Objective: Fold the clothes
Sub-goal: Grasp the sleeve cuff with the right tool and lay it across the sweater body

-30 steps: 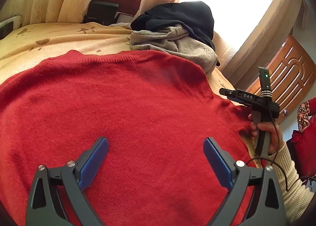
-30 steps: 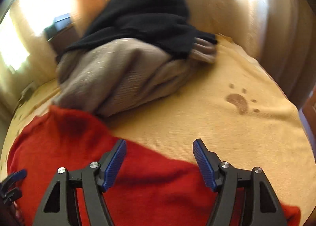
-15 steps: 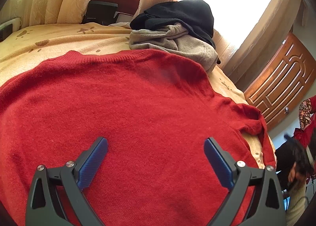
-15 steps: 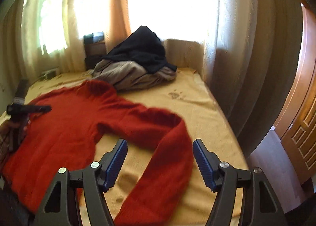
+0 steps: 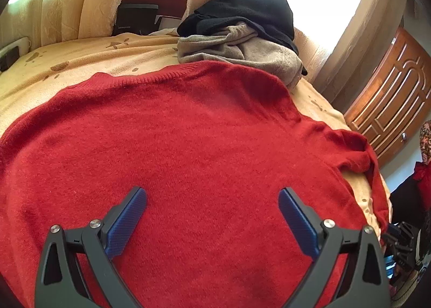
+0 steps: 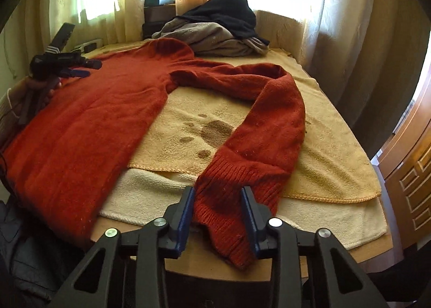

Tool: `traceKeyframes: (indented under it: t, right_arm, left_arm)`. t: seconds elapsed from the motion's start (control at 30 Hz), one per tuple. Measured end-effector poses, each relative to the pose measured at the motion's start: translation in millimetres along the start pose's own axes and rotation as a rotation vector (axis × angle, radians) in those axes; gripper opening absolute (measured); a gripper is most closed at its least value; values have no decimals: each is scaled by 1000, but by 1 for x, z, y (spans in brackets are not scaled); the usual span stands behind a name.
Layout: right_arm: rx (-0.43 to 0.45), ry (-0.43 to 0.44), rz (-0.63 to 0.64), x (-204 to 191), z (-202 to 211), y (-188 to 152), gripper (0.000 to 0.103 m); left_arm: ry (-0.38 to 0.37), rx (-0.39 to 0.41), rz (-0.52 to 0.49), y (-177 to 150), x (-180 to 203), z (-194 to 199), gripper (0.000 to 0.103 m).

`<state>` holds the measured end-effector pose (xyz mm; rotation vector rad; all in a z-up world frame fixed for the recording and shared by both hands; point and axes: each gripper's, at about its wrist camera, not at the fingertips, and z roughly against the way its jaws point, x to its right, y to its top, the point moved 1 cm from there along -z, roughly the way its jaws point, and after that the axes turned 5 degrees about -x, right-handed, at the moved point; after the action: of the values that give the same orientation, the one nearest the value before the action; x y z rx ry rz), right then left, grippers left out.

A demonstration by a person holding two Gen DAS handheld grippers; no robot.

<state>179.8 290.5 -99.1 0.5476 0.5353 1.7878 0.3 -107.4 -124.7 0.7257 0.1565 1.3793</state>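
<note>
left claw (image 5: pixel 212 213) wide apart, nothing gripped, over red sweater (image 5: pixel 188 151) | right claw (image 6: pixel 218 208) half-closed astride sleeve cuff (image 6: pixel 229 205), grip unclear | bed (image 6: pixel 336 162)

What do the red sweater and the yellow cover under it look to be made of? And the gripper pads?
Red sweater: soft fuzzy knit, probably wool or acrylic; ribbed cuff and light pilling show.
Yellow cover: looks like terry or fleece, with a nappy matte pile and a stitched hem.
Right gripper pads: blue, finely textured, likely rubber or plastic, on matte black plastic arms.
</note>
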Motion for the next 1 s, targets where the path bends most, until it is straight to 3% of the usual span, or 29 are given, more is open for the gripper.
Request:
traceKeyframes:
  t: [0.03,0.1,0.3,0.53,0.67,0.8,1.0]
  right_arm:
    - [-2,5,-22,3,0,0,18]
    - [4,43,-99,15,5,2,13]
    - [193,204,-348,57,54,25,12]
    - [346,426,-466,60,63,86,12]
    - [397,536,-448,41,64,131,12]
    - [416,636,-355,-2,58,181,12]
    - [303,748,-178,-105,17,228,12]
  left_arm:
    - [5,-3,0,0,2,1,99]
    - [-31,-5,9,-1,7,5,99]
    - [-243,-15,-59,-4,61,20,100]
    - [-411,-49,-117,-8,118,20,100]
    - [-361,24,-80,-3,101,39,100]
    - [-299,91,33,0,53,57,100]
    - [-230,168,197,-5,-24,77,100]
